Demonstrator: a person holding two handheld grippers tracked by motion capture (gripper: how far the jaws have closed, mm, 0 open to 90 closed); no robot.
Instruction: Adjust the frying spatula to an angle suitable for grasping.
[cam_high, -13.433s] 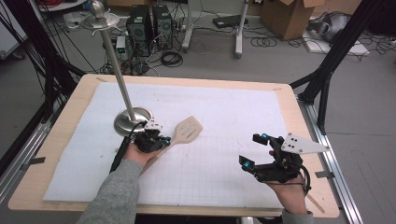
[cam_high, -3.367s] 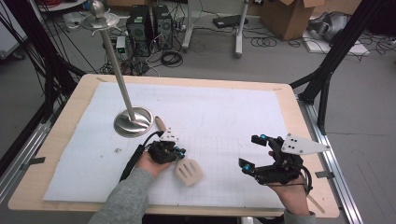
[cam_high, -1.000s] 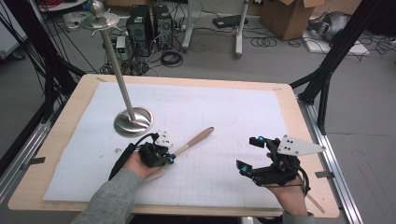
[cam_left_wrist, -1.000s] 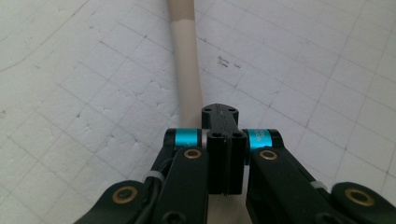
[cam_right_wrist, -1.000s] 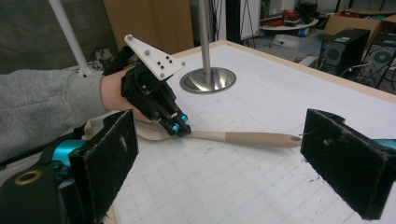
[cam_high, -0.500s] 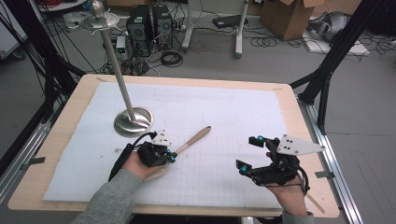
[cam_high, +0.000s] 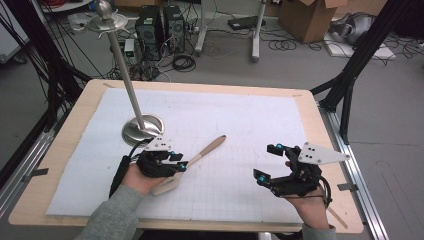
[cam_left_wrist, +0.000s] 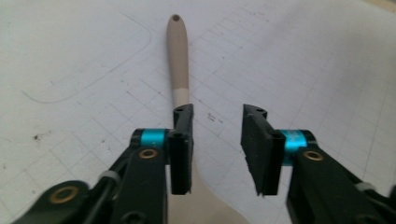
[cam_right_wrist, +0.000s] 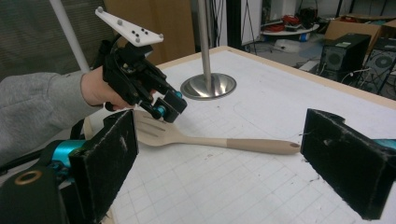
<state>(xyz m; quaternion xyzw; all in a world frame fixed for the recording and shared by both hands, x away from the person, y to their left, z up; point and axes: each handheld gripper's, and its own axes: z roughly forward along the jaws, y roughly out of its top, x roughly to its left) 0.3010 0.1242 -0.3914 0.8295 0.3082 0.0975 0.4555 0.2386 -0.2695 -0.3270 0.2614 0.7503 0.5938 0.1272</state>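
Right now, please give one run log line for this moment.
left gripper: jaws just opened, spatula released on mat | right gripper: open, idle

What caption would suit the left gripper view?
Open left gripper just released, poised over a wooden spatula lying on the gridded mat.

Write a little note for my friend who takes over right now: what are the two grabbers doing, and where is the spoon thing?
Left gripper: jaws have just been opening; open above the wooden spatula, not pressing it.
Right gripper: open, holding nothing, hovering over the mat's right side.
Spatula: flat on the white mat, handle pointing away, near the metal stand.
Done: spatula set down and let go.
Left: probably lifting the left gripper clear.
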